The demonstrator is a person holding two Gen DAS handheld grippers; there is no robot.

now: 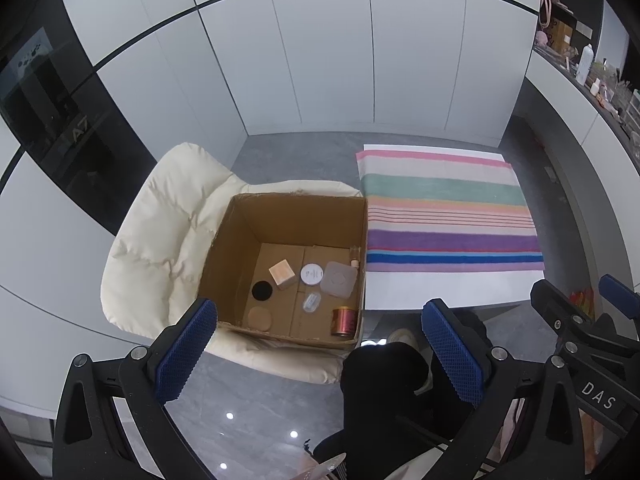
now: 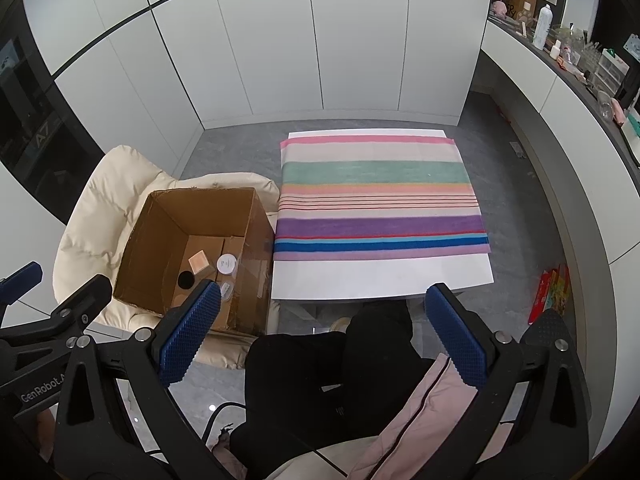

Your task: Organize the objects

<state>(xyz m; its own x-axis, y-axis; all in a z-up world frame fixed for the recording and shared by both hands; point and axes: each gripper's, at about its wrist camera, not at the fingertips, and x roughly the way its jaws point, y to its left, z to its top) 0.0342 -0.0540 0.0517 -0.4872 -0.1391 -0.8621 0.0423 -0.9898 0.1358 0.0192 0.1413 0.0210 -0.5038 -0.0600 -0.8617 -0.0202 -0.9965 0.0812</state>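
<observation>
Your left gripper [image 1: 320,354] hangs released above the floor, its blue, ridged rubber pads spread wide with nothing between them, and your right gripper [image 2: 322,334] is spread just as wide and just as empty. The objects sit at the bottom of an open, square cardboard box [image 1: 224,240] that rests on a cream, quilted cushion [image 1: 160,216]: a pale wooden cube [image 1: 282,274], a flat black disc [image 1: 262,290], a round cork-coloured lid [image 1: 259,318], a white round tin [image 1: 312,273], a frosted, rounded-square plastic case [image 1: 338,279], a small clear oval case [image 1: 311,302] and a coppery metal can [image 1: 345,321] lying on its side. A small item in the far right corner is too dim to name. In the right wrist view the box wall and a pad hide most of these. Beside the box, a striped woven cloth [image 2: 380,196] covers most of a white table [image 2: 380,280]. Your dark-trousered legs [image 2: 340,368] block the floor below.
</observation>
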